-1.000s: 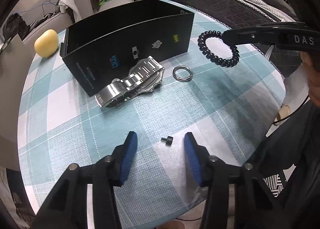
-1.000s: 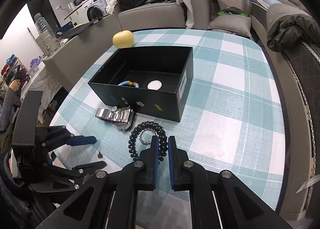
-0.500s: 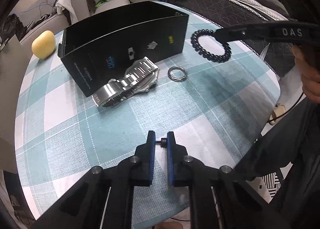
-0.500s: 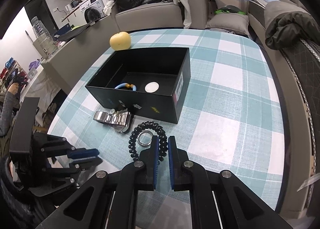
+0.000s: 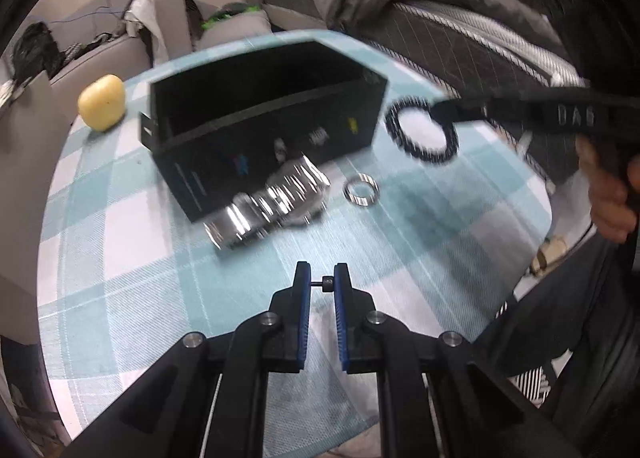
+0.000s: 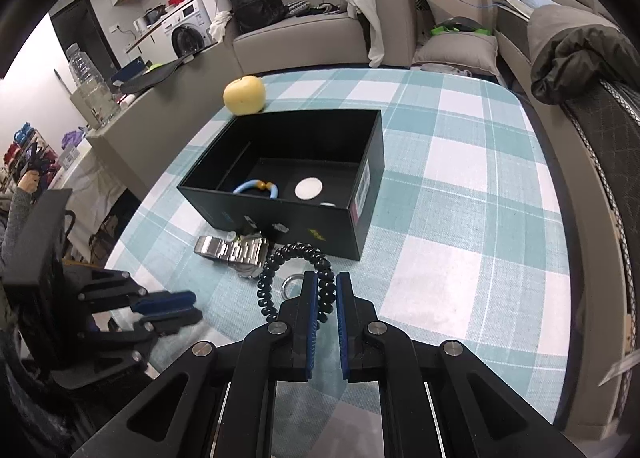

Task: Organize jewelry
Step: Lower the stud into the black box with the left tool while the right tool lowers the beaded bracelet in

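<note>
My left gripper [image 5: 321, 278] is shut on a tiny black stud earring [image 5: 326, 283] and holds it above the checked tablecloth. My right gripper [image 6: 324, 290] is shut on a black coiled bracelet [image 6: 276, 278], held in the air just short of the open black box [image 6: 360, 162]; the bracelet also shows in the left wrist view [image 5: 420, 130]. In the box lie a blue bangle [image 6: 256, 188] and a white disc [image 6: 308, 188]. A silver watch [image 5: 268, 202] and a silver ring [image 5: 361, 191] lie on the table in front of the box.
A yellow apple [image 6: 244, 95] sits behind the box at the table's far edge. A sofa with clothes [image 6: 320, 30] stands beyond the table. A dark quilted cover [image 6: 592, 106] lies along the right side. The table edge is close below my left gripper.
My left gripper closed on the stud earring and lifted it off the cloth. My right gripper carried the bracelet closer to the box.
</note>
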`<action>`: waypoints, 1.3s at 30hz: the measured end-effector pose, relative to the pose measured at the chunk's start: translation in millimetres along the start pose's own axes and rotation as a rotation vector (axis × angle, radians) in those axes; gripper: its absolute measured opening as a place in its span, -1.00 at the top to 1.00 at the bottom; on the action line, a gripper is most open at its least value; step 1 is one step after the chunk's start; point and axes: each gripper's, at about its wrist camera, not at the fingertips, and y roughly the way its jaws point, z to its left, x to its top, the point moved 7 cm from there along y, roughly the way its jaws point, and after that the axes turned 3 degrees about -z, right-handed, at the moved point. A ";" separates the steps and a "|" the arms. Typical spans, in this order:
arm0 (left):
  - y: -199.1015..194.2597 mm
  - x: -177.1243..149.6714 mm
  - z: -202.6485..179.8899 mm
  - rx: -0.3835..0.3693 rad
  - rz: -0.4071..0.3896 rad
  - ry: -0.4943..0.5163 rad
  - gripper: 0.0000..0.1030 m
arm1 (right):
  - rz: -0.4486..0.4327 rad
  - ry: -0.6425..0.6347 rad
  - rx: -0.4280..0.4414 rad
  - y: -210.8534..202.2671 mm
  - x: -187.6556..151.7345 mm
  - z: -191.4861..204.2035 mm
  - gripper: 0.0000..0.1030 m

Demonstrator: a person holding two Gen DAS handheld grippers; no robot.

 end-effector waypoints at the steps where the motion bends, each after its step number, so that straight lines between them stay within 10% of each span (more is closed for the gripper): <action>1: -3.7 5.1 3.7 0.003 -0.019 -0.015 0.87 | -0.006 0.004 0.003 -0.4 1.4 0.0 0.84; 18: -33.3 53.3 56.4 0.129 -0.229 -0.198 0.87 | -0.182 0.015 0.005 -14.3 40.1 13.0 0.84; 39: -13.4 94.7 80.0 0.164 -0.267 -0.218 0.87 | -0.261 0.141 0.011 -3.0 75.3 -1.8 0.84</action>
